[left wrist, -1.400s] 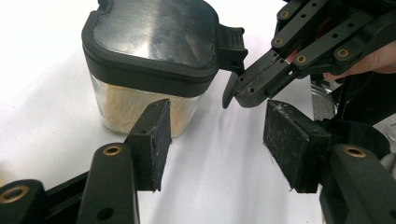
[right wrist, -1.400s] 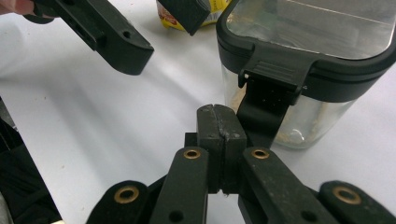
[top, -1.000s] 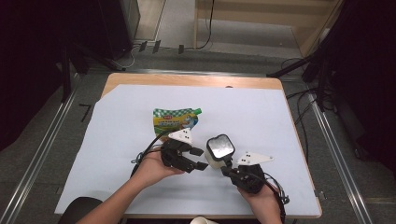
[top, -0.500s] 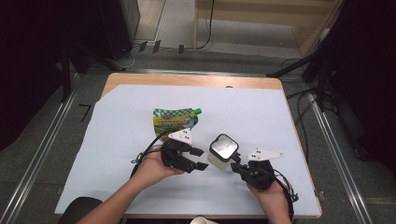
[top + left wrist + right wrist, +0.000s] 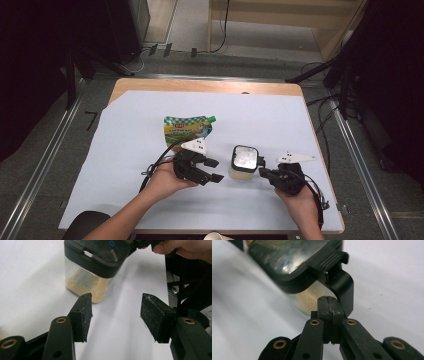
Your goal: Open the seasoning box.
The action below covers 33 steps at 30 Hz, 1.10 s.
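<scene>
A clear square container (image 5: 244, 162) with a black lid holds tan powder and stands on the white sheet (image 5: 310, 125) between my two grippers. My right gripper (image 5: 262, 173) is to its right, jaws pressed flat together. In the right gripper view the tips (image 5: 329, 299) sit just under the lid's black latch (image 5: 342, 282), which curves down behind them. My left gripper (image 5: 214, 170) lies left of the container, open, nothing between its jaws. In the left gripper view (image 5: 116, 305) the container (image 5: 90, 282) stands just beyond the left pad (image 5: 83, 312).
A green and yellow spouted pouch (image 5: 187, 130) lies flat behind the left gripper. The wooden table edge (image 5: 200, 86) shows at the back. A pale cup rim (image 5: 220, 236) pokes in at the front edge. Cables trail from both grippers.
My right hand has moved to the right, and the container has slid a little the same way. The left hand has stayed where it was.
</scene>
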Available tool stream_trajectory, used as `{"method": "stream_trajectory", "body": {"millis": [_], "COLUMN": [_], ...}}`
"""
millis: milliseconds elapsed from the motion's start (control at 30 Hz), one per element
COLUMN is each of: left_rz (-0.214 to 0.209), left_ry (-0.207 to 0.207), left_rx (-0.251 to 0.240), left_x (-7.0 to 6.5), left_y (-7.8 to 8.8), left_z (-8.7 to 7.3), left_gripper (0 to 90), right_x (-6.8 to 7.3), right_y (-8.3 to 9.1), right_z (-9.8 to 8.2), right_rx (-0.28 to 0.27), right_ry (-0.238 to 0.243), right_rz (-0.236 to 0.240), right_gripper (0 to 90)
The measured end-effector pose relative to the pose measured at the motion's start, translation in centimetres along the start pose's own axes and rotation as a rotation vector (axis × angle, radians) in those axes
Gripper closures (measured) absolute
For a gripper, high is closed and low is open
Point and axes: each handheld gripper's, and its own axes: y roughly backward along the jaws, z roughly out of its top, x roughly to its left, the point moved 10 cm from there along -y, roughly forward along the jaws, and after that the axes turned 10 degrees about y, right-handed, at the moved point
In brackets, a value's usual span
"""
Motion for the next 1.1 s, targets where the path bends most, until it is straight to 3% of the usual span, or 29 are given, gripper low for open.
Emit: {"method": "stream_trajectory", "body": {"millis": [233, 333, 533, 667, 733, 767, 867, 933, 1067, 1100], "left_rz": [0.003, 0.012, 0.004, 0.018, 0.025, 0.030, 0.048, 0.062, 0.060, 0.082], "left_ry": [0.016, 0.021, 0.052, 0.034, 0.037, 0.034, 0.006, -0.009, -0.002, 0.001], "left_rx": [-0.005, -0.007, -0.022, -0.027, -0.024, -0.017, -0.003, 0.001, -0.012, -0.025], "left_x": [0.2, 0.3, 0.0, -0.2, -0.3, -0.4, -0.8, -0.8, -0.6, -0.3], "left_y": [-0.5, -0.6, -0.9, -1.3, -1.6, -1.7, -2.0, -2.3, -2.8, -3.1], "left_z": [0.1, 0.2, 0.6, 0.8, 1.0, 1.2, 1.8, 2.3, 3.1, 3.3], "left_gripper": [43.7, 42.2, 36.2, 33.4, 32.2, 31.1, 29.5, 27.7, 25.9, 23.3], "right_x": [-2.3, -2.6, -2.9, -3.8, -4.3, -4.4, -4.7, -5.0, -5.4, -5.6], "right_y": [-0.5, -0.6, 0.9, 1.7, 1.3, 0.5, -0.1, -0.4, -1.0, -1.4], "right_z": [0.7, 0.8, 1.1, 1.3, 1.3, 1.5, 1.9, 2.2, 2.4, 2.4], "right_rx": [-0.018, -0.019, -0.050, -0.078, -0.075, -0.068, -0.059, -0.061, -0.063, -0.053], "right_ry": [-0.017, -0.019, -0.025, -0.045, -0.068, -0.086, -0.060, -0.070, -0.075, -0.065], "right_rz": [-0.051, -0.057, -0.069, -0.124, -0.137, -0.119, -0.132, -0.131, -0.119, -0.126], "right_gripper": [90.0, 90.0, 90.0, 90.0, 90.0, 90.0, 90.0, 90.0, 90.0, 90.0]}}
